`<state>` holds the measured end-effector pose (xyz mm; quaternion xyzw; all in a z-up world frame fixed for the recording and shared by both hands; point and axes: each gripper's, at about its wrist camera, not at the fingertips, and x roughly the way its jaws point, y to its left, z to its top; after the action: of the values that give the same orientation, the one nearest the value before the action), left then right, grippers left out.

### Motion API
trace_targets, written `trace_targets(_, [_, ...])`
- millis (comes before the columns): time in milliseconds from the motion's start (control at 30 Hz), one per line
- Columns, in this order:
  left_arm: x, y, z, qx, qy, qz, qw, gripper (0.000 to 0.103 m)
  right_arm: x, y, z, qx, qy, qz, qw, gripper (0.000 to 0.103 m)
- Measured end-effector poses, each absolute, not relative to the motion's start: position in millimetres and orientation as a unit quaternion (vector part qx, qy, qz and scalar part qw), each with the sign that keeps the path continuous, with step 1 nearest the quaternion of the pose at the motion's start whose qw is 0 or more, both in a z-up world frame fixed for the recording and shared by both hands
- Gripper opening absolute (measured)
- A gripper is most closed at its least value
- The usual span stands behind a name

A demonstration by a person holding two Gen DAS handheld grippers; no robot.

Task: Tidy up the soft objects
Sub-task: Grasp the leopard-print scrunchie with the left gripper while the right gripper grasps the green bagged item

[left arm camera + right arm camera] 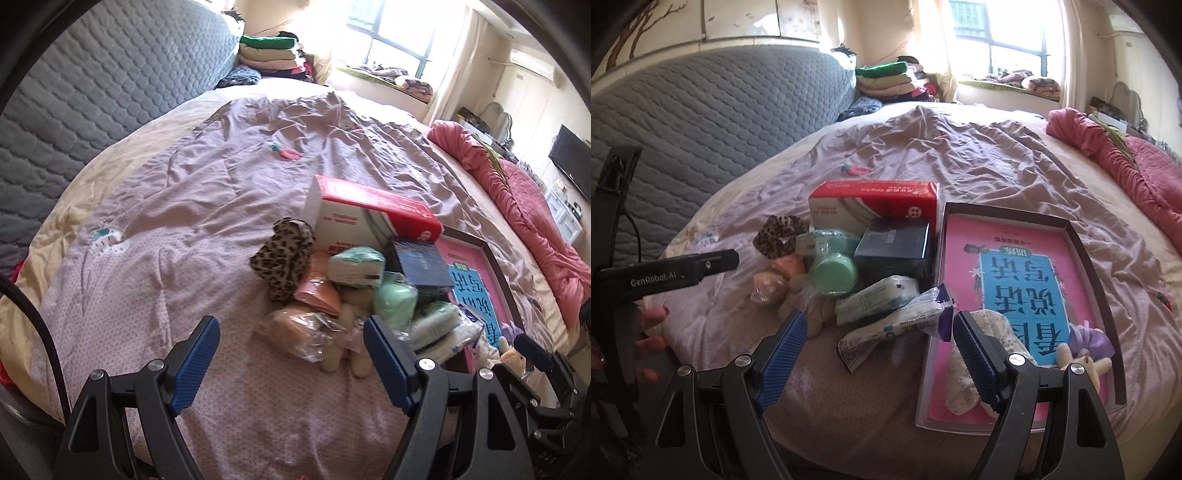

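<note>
Currently left gripper [290,363] and right gripper [879,350] both gape wide, holding nothing. Soft pile [354,291] sits frame centre on bed [184,206], tray [1082,236] at right.

My left tool [290,352] & right tool [879,345]: matt black plastic arms, ribbed blue pads [195,363], shiny metal pivot screws. Bed [849,398] cover is thin mauve cloth, creased, matt. Quilted grey headboard [92,85], soft fabric w/ stitched pattern. Red tissue box [875,206] is printed card, slight sheen. Tray [1104,306] has dark matt rim, glossy pink paper inside. Tissue packs [875,299] in crinkly shiny plastic wrap. Leopard scrunchie [282,256] fuzzy cloth. Pink blanket [517,206] at bed's right edge, puckered cloth.
</note>
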<state>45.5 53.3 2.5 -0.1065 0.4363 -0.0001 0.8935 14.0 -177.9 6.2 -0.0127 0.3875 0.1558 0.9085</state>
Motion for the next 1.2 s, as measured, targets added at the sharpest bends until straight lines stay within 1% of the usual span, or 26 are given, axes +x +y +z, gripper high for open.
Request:
trace_targets(200, [52.6, 71.0, -9.6, -0.126, 0.441, 0.009, 0.888, 0.079, 26.4, -167.1, -2.2, -0.019, 0.393, 0.161, 0.905, 0.082])
trace_targets(567, [75.4, 91.1, -28.4, -0.15, 0.442, 0.015, 0.885, 0.079, 60.6, -113.2, -21.1, -0.041, 0.401, 0.174, 0.898, 0.082])
trace_targets(800, [103.6, 97.2, -42.8, -0.153, 0.443, 0.008, 0.883, 0.079, 82.2, -112.2, -30.8, -0.017, 0.413, 0.159, 0.897, 0.082])
trace_targets(1000, [116.6, 97.2, -52.4, -0.151, 0.445, -0.002, 0.883, 0.079, 94.8, -105.2, -34.9, -0.022, 0.419, 0.156, 0.894, 0.082])
trace_targets(1167, [122.6, 96.3, -55.7, -0.149, 0.438, -0.008, 0.887, 0.079, 104.6, -94.4, -42.1, -0.05, 0.431, 0.146, 0.889, 0.077])
trace_targets(1200, [123.8, 96.3, -56.9, -0.147, 0.439, -0.01, 0.886, 0.079, 106.9, -92.2, -45.1, -0.056, 0.436, 0.145, 0.886, 0.073])
